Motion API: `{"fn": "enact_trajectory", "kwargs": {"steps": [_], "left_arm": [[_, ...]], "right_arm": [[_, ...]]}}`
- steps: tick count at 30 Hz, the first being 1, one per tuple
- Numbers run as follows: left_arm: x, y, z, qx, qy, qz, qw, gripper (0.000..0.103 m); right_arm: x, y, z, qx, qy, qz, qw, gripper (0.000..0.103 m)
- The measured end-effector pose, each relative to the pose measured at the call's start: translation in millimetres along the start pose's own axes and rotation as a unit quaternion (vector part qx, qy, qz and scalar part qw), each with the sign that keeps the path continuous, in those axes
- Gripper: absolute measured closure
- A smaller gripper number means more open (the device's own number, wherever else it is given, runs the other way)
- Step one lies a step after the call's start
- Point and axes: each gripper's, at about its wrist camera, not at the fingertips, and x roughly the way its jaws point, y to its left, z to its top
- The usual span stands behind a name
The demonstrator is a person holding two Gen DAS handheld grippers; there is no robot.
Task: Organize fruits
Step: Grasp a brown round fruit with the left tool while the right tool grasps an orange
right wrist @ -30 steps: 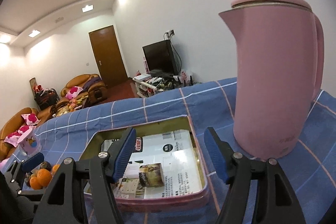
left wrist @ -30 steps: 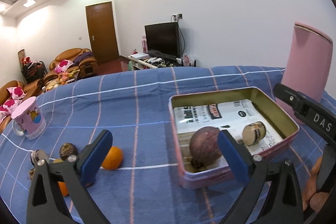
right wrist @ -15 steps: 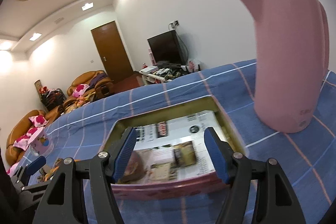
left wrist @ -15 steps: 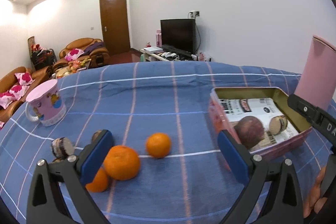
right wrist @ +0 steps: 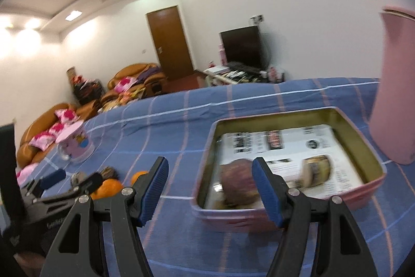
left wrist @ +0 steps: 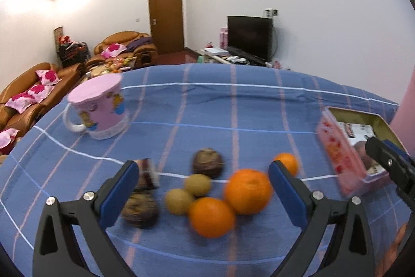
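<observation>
Two hand-held grippers appear over a table covered with a blue checked cloth (left wrist: 233,105). We see the left gripper (left wrist: 203,186) with its blue-padded fingers spread wide apart and nothing between them; it hangs above a loose cluster of fruit. Three oranges lie here: a large orange (left wrist: 247,191) touching a nearer orange (left wrist: 211,216), and a small orange (left wrist: 286,163) just behind the right finger. Two small brown fruits (left wrist: 188,192) sit beside them, with a dark round fruit (left wrist: 207,162) behind. Near the left finger we note another dark fruit (left wrist: 140,209), blurred. We find a pink mug (left wrist: 99,110) farther back on the left.

We see the right gripper (right wrist: 210,190) likewise spread apart and holding nothing, at the near edge of a pink tin (right wrist: 290,218). Inside the tin, on printed paper, lie a purple fruit (right wrist: 237,179) and a cut piece (right wrist: 316,169). A pink kettle (right wrist: 396,95) stands just right of the tin.
</observation>
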Motion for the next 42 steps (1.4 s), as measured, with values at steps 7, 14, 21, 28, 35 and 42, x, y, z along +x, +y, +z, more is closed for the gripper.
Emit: {"fn": "enact_trajectory", "kwargs": {"steps": [7, 14, 21, 28, 35, 42], "left_arm": [[12.9, 48.5, 0.1, -0.027, 0.03, 0.031, 0.9987, 0.001], [22.5, 76.1, -4.5, -0.027, 0.061, 0.022, 0.9975, 0.001], [33.5, 83.7, -8.4, -0.027, 0.099, 0.005, 0.9947, 0.001], [45.5, 90.9, -15.1, -0.047, 0.144, -0.005, 0.9884, 0.004], [39.2, 88.1, -15.0, -0.039, 0.137, -0.017, 0.9897, 0.039], [36.4, 80.4, -17.7, -0.011, 0.14, -0.01, 0.9901, 0.046]], "right_arm": [[25.4, 44.5, -3.3, -0.048, 0.04, 0.023, 0.998, 0.035], [50.0, 80.6, -6.1, -0.089, 0.076, 0.007, 0.993, 0.044], [81.4, 84.4, -5.5, -0.07, 0.13, 0.01, 0.989, 0.052], [105.0, 82.8, -9.5, -0.041, 0.178, 0.035, 0.982, 0.052], [98.9, 79.7, -13.7, -0.035, 0.192, 0.05, 0.98, 0.057], [102.2, 80.9, -13.2, -0.043, 0.189, 0.044, 0.98, 0.059]]}}
